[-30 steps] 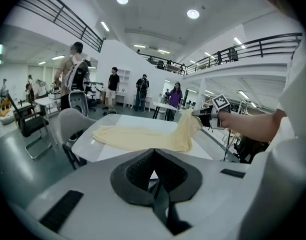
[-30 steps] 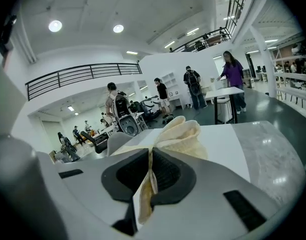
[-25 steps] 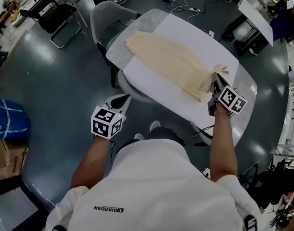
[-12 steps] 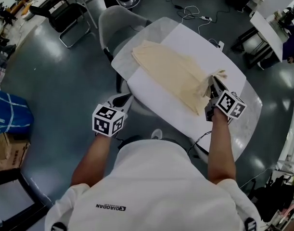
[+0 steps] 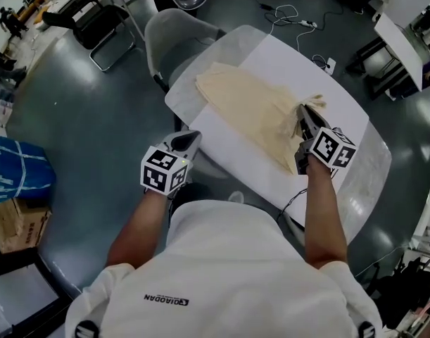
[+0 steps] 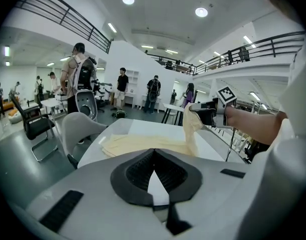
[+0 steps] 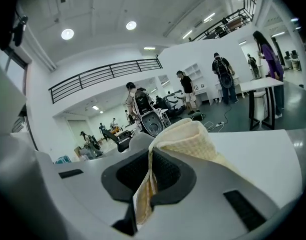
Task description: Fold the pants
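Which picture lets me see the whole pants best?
The head view: the pants lie spread across the white table, with one end pinched by the right gripper. The left gripper view shows them low and sideways. The right gripper view shows only the pinched bit.

Cream-yellow pants [image 5: 253,111], white table [image 5: 299,69], dark grey floor [image 5: 81,118], blue bag [image 5: 17,167]

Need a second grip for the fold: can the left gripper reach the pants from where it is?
Probably yes: the left gripper is empty, just off the table, with only bare tabletop between it and the pants.
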`<act>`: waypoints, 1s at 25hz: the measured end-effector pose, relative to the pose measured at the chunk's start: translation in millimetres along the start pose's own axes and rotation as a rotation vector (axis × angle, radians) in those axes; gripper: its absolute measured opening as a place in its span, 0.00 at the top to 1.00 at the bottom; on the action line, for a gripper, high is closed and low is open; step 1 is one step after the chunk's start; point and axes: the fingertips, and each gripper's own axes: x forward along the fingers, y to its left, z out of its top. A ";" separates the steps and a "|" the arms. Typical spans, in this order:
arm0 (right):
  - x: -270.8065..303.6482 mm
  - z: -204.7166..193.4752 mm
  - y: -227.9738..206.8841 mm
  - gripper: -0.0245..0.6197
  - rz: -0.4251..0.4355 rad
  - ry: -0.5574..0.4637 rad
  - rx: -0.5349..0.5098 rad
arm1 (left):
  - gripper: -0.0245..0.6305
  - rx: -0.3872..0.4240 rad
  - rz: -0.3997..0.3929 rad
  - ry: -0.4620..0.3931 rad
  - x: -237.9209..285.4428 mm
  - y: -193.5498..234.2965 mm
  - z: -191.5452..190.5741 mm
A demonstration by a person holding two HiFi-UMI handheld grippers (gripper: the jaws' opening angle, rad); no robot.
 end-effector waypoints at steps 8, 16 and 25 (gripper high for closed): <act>59.4 0.4 26.9 0.90 -0.071 0.015 -0.027 | 0.92 0.069 -0.083 0.037 21.0 68.9 20.0; 138.5 -8.7 57.9 0.90 -0.179 0.037 -0.018 | 0.92 0.084 -0.183 0.068 35.2 161.1 30.1; 212.6 -15.2 76.4 0.90 -0.271 0.054 0.005 | 0.92 0.112 -0.297 0.110 55.1 219.2 32.4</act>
